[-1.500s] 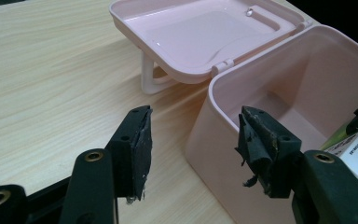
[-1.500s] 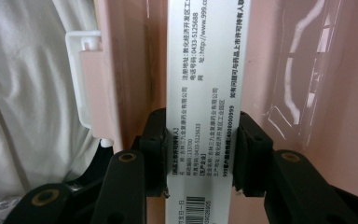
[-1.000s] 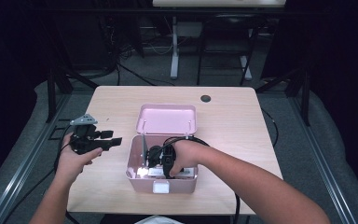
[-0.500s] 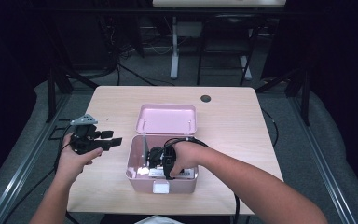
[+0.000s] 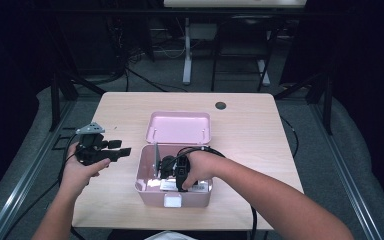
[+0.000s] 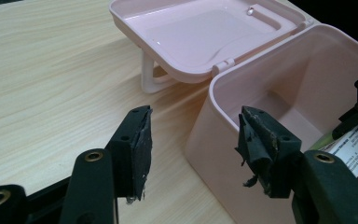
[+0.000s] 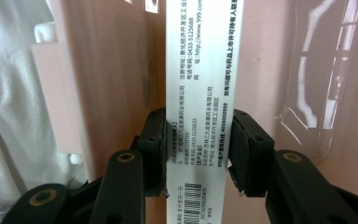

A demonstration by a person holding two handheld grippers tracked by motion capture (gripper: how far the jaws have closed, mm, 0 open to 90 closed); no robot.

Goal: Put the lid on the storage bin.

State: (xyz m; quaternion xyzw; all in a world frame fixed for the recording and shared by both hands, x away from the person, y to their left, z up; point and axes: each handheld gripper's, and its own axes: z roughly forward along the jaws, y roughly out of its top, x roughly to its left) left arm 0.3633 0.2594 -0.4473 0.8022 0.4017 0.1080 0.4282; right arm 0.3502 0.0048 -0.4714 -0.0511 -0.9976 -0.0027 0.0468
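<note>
Unmoved: right hand-held gripper [image 7: 196, 149] clamping, seemingly, carton [image 7: 204, 93].

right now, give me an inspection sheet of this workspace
surface: light wood table, bare around the box
job's things: pink box open, lid folded back; white printed carton inside
clutter: small dark round spot near the far edge
grippers: left gripper open beside the box; right gripper in the box, shut on the carton
cables: black cable over the box's rim
surroundings: dark room, stands and cables on the floor behind
</note>
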